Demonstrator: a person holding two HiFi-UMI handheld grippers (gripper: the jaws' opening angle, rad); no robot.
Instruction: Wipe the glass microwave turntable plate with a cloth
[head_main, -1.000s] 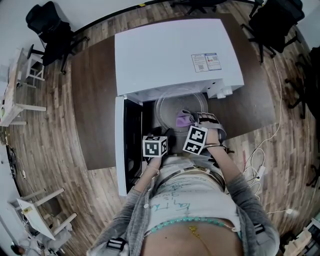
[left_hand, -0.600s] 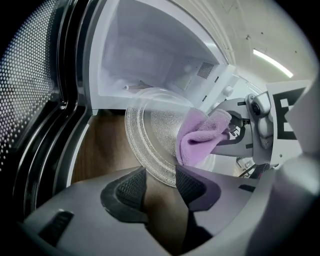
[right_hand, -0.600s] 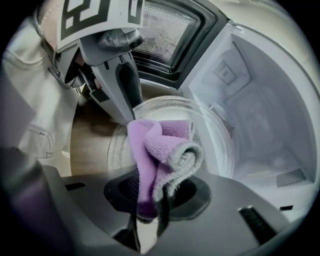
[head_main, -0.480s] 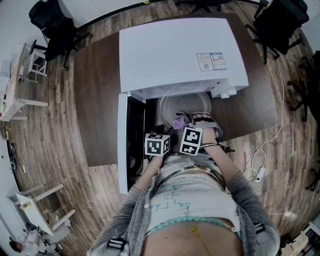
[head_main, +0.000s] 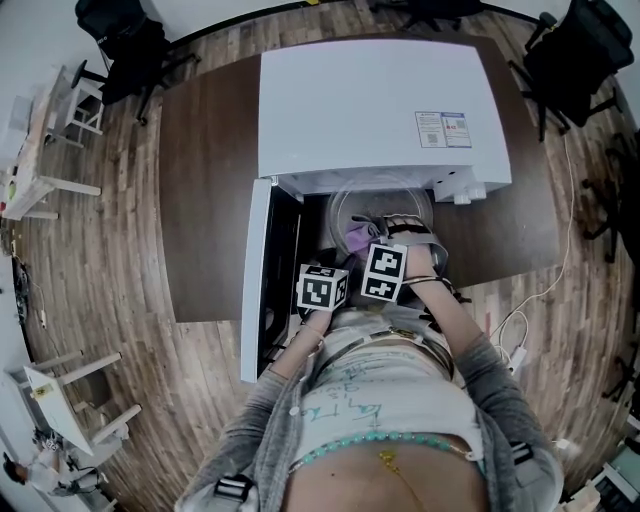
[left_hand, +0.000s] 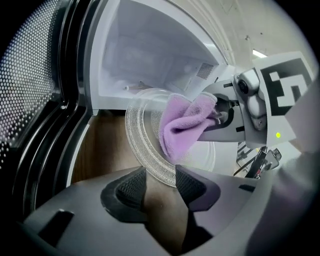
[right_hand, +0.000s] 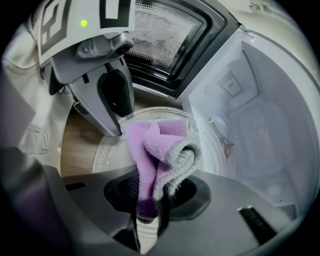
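Observation:
The clear glass turntable plate (left_hand: 145, 135) is held tilted in front of the open microwave; in the head view the plate (head_main: 385, 203) lies partly out of the cavity. My left gripper (left_hand: 160, 182) is shut on its near rim. A purple cloth (right_hand: 155, 150) is bunched between the jaws of my right gripper (right_hand: 147, 200), which is shut on it and presses it against the plate's face. In the head view the cloth (head_main: 357, 237) sits just ahead of the right gripper (head_main: 368, 243), with the left gripper (head_main: 335, 262) beside it.
The white microwave (head_main: 380, 110) stands on a dark brown table (head_main: 205, 200) with its door (head_main: 258, 290) swung open to the left. Its white cavity (right_hand: 260, 125) is close behind the plate. Chairs and cables ring the table on a wood floor.
The right gripper and cloth have slid a little leftward across the plate. The left gripper keeps its hold on the rim. The head view has shifted slightly.

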